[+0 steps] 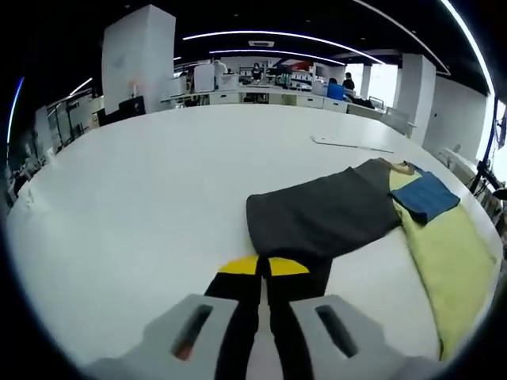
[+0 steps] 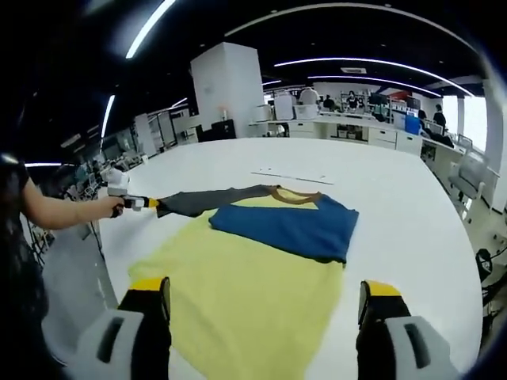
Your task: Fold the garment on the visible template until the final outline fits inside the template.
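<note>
Your left claw (image 1: 264, 269) pinches the dark sleeve (image 1: 325, 214) of the garment (image 2: 289, 226); your right claw (image 2: 265, 297) hangs open. The garment lies at twelve o'clock on the yellow template (image 2: 245, 301), on the white worktop (image 2: 396, 214). Carry the sleeve inward, flat.

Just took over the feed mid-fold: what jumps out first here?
A garment in yellow, blue and dark grey lies on the white table; its blue part is folded across the top. The left hand-held gripper is shut on the grey sleeve, pulling it sideways. The right hand-held gripper hangs open over the yellow part.
</note>
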Tool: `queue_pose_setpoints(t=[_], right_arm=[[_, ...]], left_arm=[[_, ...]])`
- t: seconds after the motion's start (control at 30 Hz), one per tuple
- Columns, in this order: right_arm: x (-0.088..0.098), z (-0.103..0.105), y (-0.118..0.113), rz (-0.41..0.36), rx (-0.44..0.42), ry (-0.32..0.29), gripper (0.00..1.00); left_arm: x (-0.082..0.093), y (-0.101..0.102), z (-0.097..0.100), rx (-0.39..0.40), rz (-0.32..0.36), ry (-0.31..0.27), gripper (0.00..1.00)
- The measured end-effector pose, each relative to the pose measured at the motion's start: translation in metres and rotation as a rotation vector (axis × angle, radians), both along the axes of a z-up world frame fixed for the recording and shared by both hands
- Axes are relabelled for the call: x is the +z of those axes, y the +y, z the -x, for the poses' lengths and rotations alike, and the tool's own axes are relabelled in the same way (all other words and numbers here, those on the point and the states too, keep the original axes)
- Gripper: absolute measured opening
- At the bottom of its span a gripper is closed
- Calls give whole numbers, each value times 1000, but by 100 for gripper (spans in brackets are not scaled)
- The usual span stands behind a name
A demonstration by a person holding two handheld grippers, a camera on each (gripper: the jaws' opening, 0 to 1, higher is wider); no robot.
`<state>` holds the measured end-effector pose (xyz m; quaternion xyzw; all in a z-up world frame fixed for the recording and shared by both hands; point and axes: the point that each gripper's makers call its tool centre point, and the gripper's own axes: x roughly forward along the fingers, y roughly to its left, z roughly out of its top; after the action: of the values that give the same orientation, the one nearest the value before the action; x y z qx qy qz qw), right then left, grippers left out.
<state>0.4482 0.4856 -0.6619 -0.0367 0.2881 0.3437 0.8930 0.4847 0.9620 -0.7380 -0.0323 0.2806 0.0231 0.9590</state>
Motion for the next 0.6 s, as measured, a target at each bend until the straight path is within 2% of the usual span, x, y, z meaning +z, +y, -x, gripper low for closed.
queue_pose_setpoints(t=[0.23, 0.4, 0.6], right_arm=[[-1, 3, 1, -1, -2, 4, 100], [-1, 6, 0, -1, -2, 9, 100], [-2, 7, -1, 0, -3, 11, 100]], left_arm=[[16, -10, -9, -4, 20, -45, 0], [25, -16, -13, 12, 59, -73, 0], [46, -27, -23, 9, 90, -132, 0]])
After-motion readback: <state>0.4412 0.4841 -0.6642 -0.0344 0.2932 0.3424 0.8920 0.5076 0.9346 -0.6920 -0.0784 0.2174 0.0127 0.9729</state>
